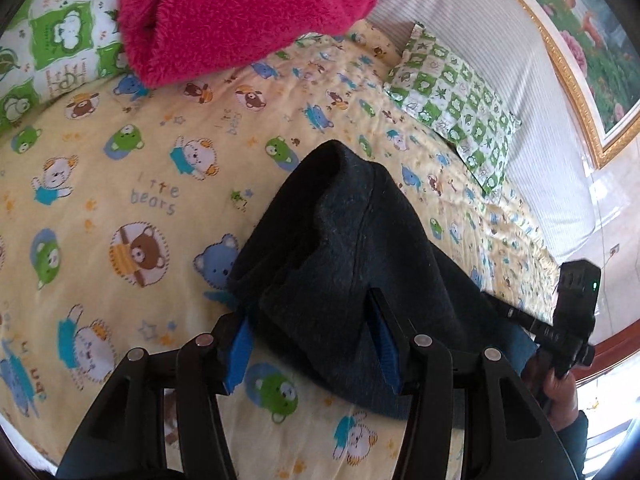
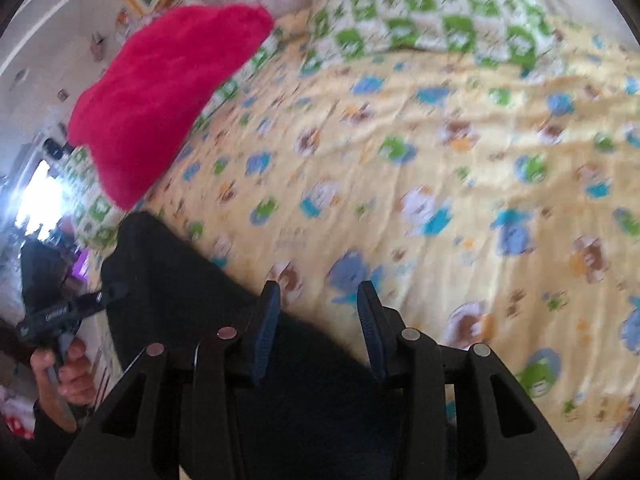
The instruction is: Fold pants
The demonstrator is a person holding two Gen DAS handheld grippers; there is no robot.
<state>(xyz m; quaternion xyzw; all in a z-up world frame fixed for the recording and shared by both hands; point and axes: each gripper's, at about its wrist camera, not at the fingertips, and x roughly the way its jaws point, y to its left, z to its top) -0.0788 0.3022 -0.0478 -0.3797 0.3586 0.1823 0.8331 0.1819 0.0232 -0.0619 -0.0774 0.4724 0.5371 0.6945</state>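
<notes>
Here | left claw (image 1: 316,344) spread around dark pants (image 1: 344,240) | right claw (image 2: 316,332) spread, seemingly empty | bedsheet (image 1: 120,160) reads "bears"

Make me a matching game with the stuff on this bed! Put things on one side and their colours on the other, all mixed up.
Things:
1. pants
2. fluffy blanket
3. bear sheet
4. checked pillow

Colours:
A. green and white
B. dark, nearly black
C. pale yellow
D. bright pink

Pairs: 1-B, 2-D, 3-C, 4-A
</notes>
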